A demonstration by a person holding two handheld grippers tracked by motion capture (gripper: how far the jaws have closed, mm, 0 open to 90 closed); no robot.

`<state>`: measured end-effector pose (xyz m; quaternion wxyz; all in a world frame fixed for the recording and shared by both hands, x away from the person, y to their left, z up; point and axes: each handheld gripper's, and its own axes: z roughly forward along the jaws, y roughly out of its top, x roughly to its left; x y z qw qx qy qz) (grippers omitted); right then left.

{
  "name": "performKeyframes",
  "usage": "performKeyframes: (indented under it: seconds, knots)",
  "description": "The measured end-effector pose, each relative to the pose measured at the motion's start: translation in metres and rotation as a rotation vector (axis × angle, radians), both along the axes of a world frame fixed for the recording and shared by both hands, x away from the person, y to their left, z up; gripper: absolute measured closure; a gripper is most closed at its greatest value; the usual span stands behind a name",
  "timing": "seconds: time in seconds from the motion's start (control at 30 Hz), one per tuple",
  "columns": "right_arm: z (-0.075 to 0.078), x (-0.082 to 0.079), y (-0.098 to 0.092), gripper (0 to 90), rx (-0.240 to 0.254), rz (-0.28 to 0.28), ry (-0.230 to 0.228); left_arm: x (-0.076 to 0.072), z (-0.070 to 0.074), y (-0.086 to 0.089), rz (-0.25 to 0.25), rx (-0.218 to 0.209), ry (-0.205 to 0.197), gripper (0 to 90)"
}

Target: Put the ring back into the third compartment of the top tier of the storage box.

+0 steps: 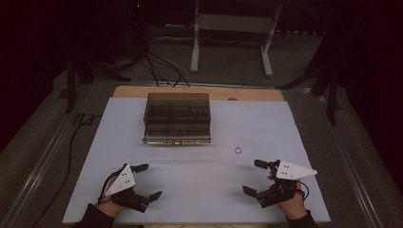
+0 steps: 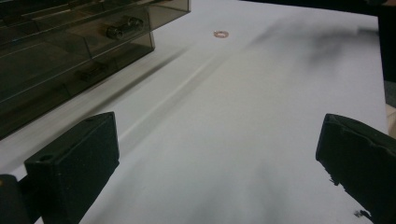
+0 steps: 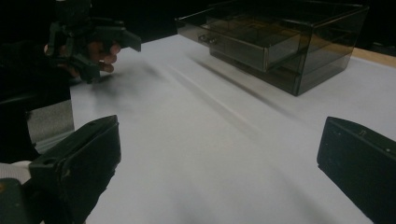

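Our left gripper (image 1: 144, 182) rests spread at the near left of the bench (image 1: 199, 190); the smoky drawer box (image 1: 177, 118) sits far centre. The small ring (image 1: 238, 150) lies just beyond our right gripper (image 1: 254, 177) — also spread — so we should descend squarely over it.

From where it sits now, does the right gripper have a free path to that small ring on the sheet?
Probably yes. The right gripper has its jaws wide open and holds nothing, and the small ring lies alone on the white sheet just ahead of it, with bare sheet between. The smoky drawer box stands off to the side.
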<state>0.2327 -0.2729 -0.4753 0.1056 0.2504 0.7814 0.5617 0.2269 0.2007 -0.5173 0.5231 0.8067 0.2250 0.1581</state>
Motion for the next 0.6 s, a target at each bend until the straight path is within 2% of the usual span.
performKeyframes:
  seconds: [0.17, 0.6]
  knots:
    - [0.006, 0.003, -0.001, 0.0, 0.024, -0.011, -0.003, 0.0, 0.0, -0.001, -0.002, 0.0, 0.003, 0.6]
    - [0.016, 0.016, 0.005, 0.0, 0.025, -0.016, -0.03, 0.0, 0.0, 0.0, 0.0, -0.006, 0.002, 0.6]
